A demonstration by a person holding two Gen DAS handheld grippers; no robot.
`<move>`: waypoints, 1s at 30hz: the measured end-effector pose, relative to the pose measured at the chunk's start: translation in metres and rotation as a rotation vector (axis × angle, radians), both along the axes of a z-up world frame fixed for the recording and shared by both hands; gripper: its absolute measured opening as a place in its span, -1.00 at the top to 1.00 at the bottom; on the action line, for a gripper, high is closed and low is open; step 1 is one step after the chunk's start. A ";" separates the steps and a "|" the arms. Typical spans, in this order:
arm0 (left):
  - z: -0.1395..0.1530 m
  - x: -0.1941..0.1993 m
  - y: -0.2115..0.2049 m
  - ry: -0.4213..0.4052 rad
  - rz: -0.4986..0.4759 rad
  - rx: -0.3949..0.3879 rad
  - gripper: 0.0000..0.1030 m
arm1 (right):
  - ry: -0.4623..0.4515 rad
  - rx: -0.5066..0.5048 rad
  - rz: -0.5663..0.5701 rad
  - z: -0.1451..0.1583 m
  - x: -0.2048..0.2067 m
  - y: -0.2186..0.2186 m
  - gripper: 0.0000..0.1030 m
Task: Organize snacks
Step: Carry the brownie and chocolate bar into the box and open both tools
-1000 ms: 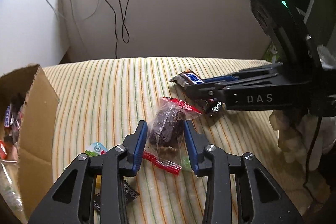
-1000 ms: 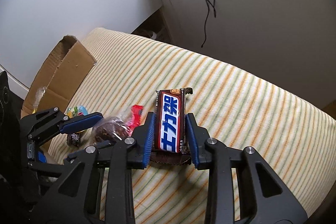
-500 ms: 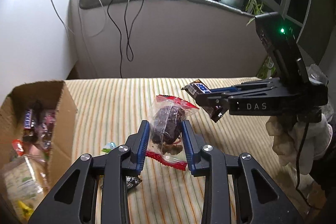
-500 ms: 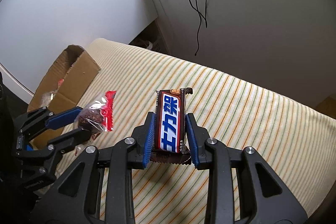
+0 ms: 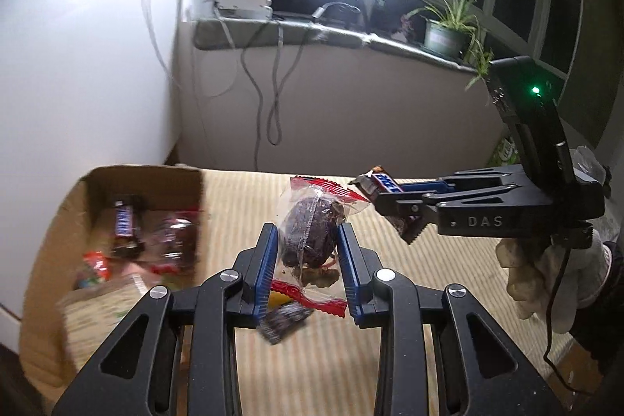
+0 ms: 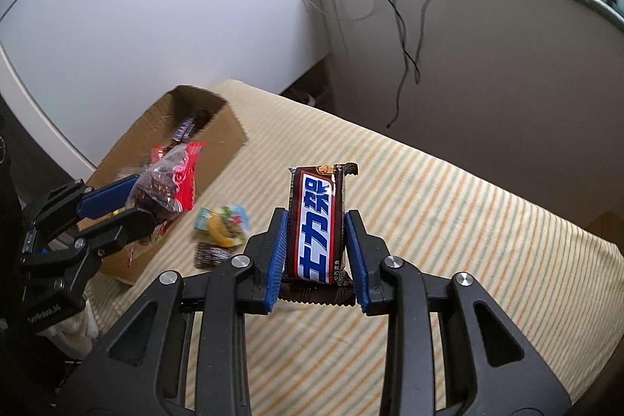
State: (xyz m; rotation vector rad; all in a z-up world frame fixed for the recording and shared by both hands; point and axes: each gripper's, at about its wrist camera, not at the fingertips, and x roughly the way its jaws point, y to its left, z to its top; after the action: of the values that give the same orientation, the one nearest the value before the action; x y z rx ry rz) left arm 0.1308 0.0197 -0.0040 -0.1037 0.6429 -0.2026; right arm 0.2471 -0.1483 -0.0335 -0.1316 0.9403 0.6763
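Left gripper (image 5: 308, 248) clamped on bagged cake (image 5: 310, 234), right gripper (image 6: 318, 248) clamped on bar (image 6: 316, 225), both held above striped cloth (image 6: 448, 221), near box (image 5: 117, 205).

Two grippers: left gripper (image 5: 308, 240), right gripper (image 6: 316, 232). One clear-wrapped dark cake (image 5: 310, 232) between left's pads. One chocolate bar (image 6: 318, 225) between right's pads. One cardboard box (image 6: 218, 147), left of both. Two loose snacks on striped cloth (image 6: 448, 221) ahead-left of right gripper: colourful candy pack (image 6: 224, 223), small dark packet (image 6: 212, 254). Box contents blurred, uncounted.
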 end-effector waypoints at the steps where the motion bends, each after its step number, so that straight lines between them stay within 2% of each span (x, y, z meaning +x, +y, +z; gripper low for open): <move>1: 0.001 -0.003 0.007 -0.004 0.014 0.000 0.42 | -0.004 0.000 0.009 0.001 -0.003 0.006 0.40; 15: 0.008 -0.053 0.096 -0.028 0.196 0.006 0.42 | -0.033 0.002 0.128 0.009 -0.028 0.090 0.40; 22: 0.001 -0.077 0.121 -0.024 0.263 0.029 0.42 | -0.031 0.005 0.186 0.005 -0.039 0.129 0.40; 30: -0.007 -0.089 0.141 -0.005 0.306 0.018 0.42 | -0.024 -0.014 0.229 -0.005 -0.045 0.165 0.40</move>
State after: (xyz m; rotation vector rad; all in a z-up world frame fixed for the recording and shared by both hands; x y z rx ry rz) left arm 0.0421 0.1612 -0.0114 -0.1820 0.6158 0.0979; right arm 0.2023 0.0168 -0.0380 -0.2624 0.9148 0.8776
